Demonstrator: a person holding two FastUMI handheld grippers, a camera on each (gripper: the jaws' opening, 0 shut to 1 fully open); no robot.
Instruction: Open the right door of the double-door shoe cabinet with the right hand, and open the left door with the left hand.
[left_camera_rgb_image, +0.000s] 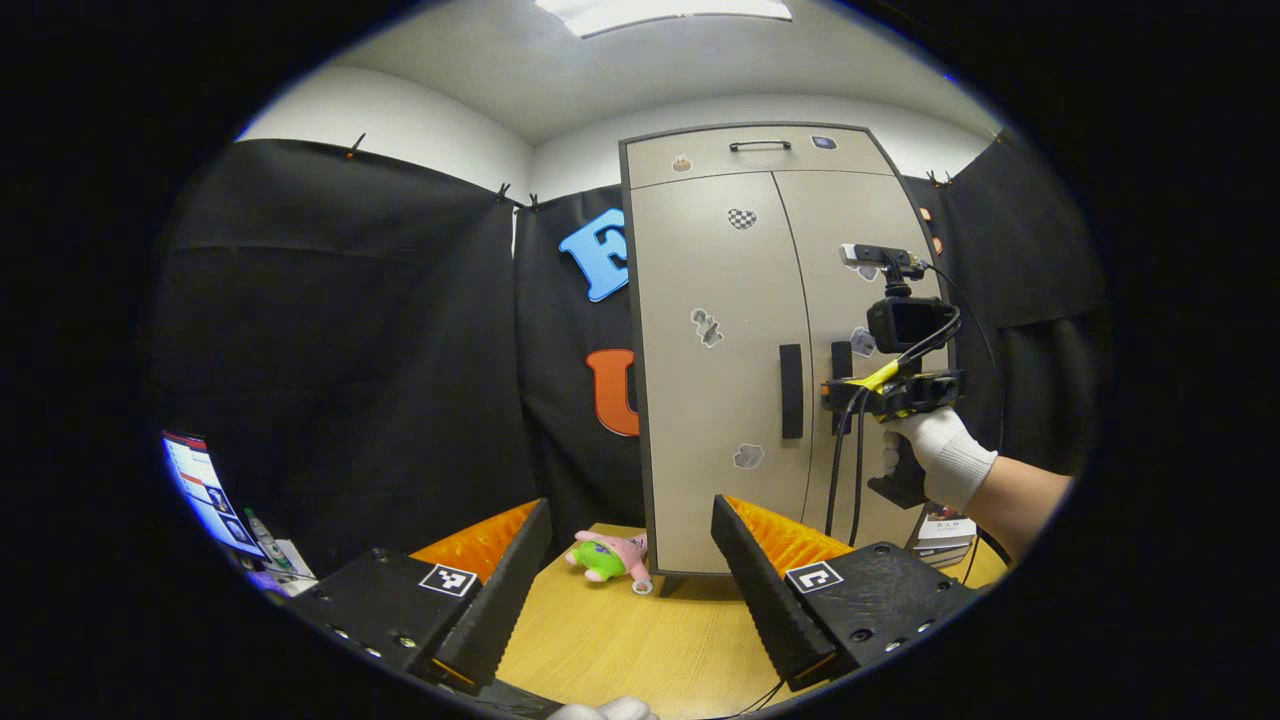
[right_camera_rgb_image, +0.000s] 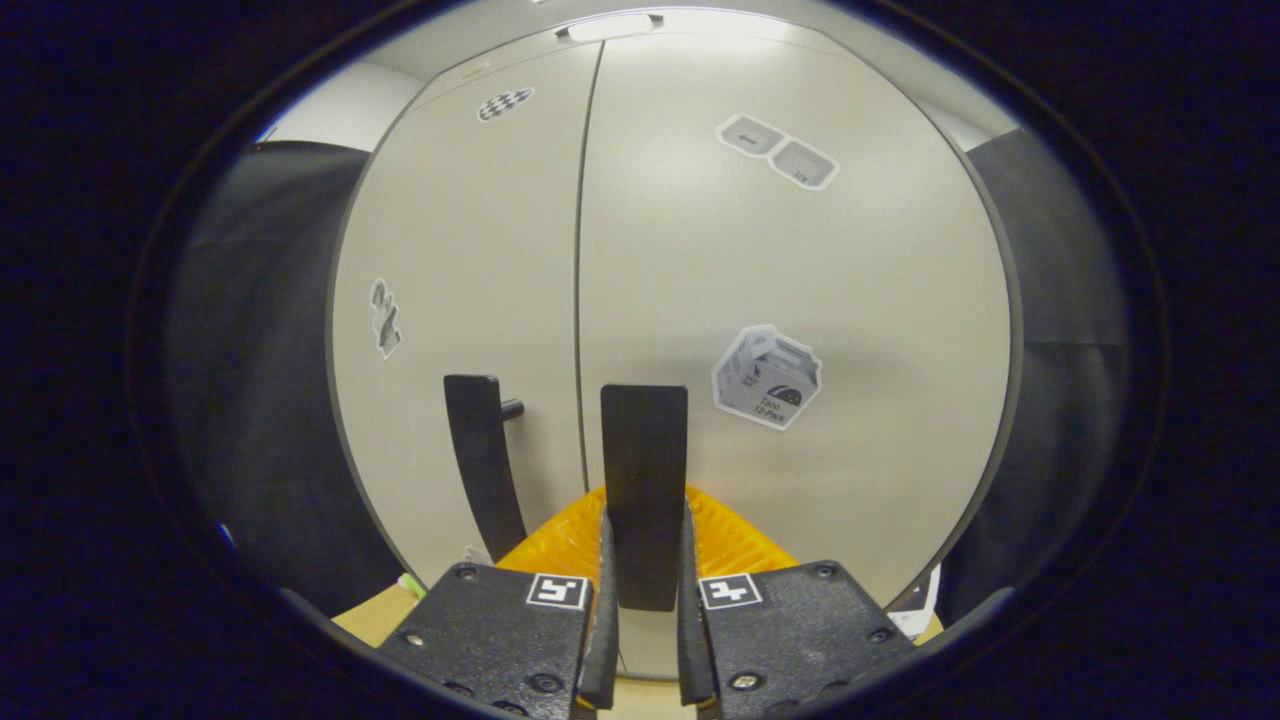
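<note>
Centrally, shoe cabinet (left_camera_rgb_image: 740, 350) on wooden table (left_camera_rgb_image: 620, 640).

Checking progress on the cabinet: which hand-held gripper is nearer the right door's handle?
Right. The right hand-held gripper is shut on the right door handle; the left hand-held gripper hangs open, back over the table.

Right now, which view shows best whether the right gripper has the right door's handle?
The right gripper view: the right gripper has both fingers closed on the right door handle, seen close and centred. The left gripper view shows the same gripper at that handle from farther off, with the contact itself hidden.
</note>
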